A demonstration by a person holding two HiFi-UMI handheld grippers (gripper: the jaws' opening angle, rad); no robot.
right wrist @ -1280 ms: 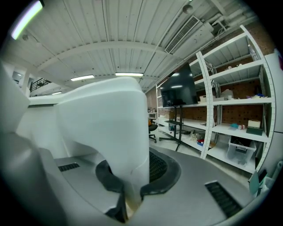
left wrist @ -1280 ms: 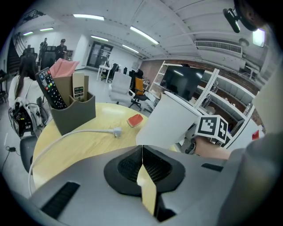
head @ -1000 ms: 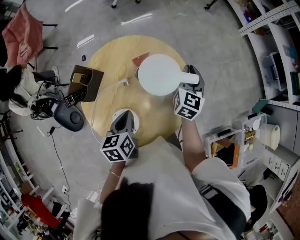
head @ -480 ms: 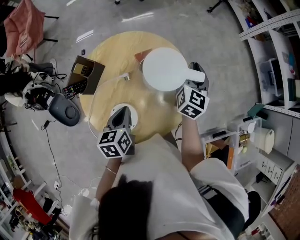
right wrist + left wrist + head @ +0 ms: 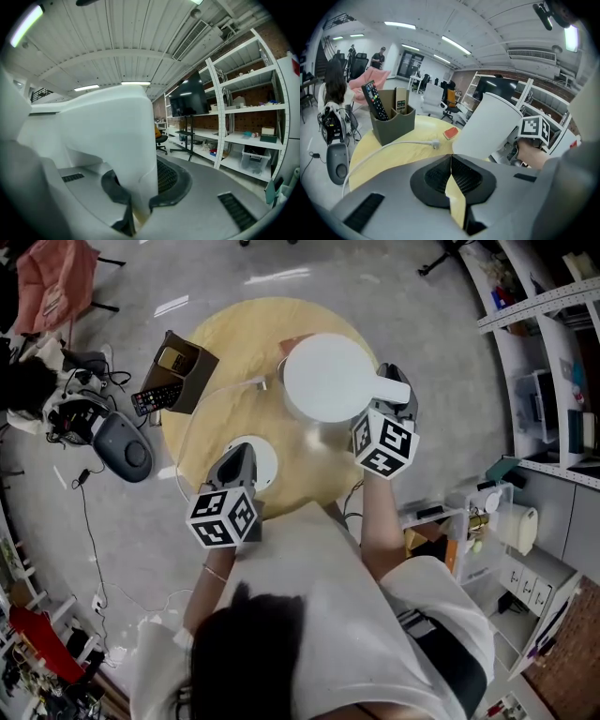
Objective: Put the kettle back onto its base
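Note:
A white kettle hangs over the far right part of the round wooden table. My right gripper is shut on its handle, which fills the gap between the pads. The round white base lies on the table's near side. My left gripper sits over the base's left part with its pads shut together and nothing between them. In the left gripper view the kettle is tilted at the right, beyond my left gripper.
A brown holder with a remote stands at the table's left edge. A white cable with a plug crosses the tabletop, and a small red block lies near the kettle. Shelving stands to the right.
The kettle has risen a little with my right gripper. My left gripper has slid left, so more of the white base shows beside it.

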